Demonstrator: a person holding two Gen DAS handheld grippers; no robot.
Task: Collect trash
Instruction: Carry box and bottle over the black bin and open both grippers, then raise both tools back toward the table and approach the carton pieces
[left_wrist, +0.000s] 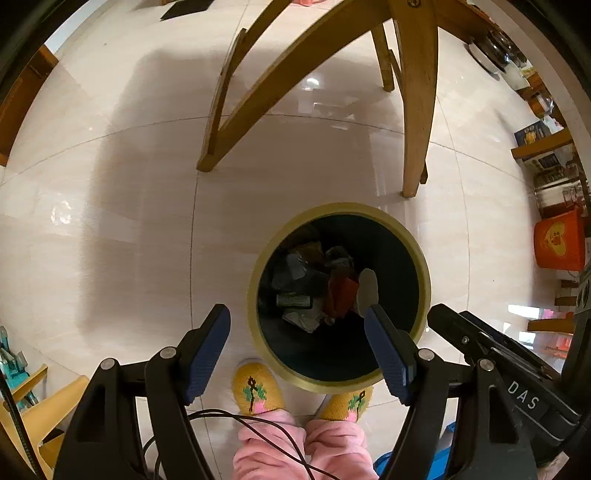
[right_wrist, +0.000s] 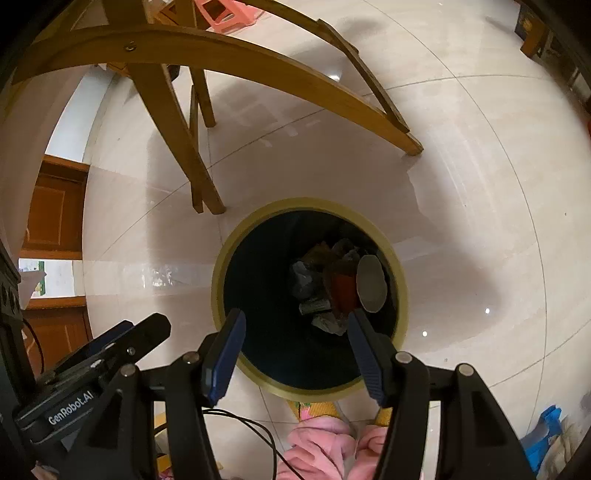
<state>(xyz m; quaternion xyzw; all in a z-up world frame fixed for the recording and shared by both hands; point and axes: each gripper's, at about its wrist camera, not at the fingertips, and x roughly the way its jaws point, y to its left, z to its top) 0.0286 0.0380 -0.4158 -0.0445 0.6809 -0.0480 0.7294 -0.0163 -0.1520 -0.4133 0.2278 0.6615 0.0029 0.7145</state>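
A round trash bin (left_wrist: 424, 273) with a yellow-green rim and dark inside stands on the tiled floor; it also shows in the right wrist view (right_wrist: 221, 266). Inside lie crumpled wrappers (left_wrist: 299, 280), a red packet (left_wrist: 343, 291) and a pale round lid (right_wrist: 371, 284). My left gripper (left_wrist: 297, 317) is open and empty, held above the bin's near rim. My right gripper (right_wrist: 295, 321) is open and empty, right over the bin's mouth. The two grippers are side by side; the right one shows in the left view (left_wrist: 491, 350).
Wooden table legs (left_wrist: 417, 110) stand just beyond the bin, also in the right view (right_wrist: 177, 122). The person's yellow slippers (left_wrist: 256, 387) and pink trousers are at the bin's near side. A cluttered shelf (left_wrist: 554, 177) is at the right. A cable (left_wrist: 258, 428) hangs below.
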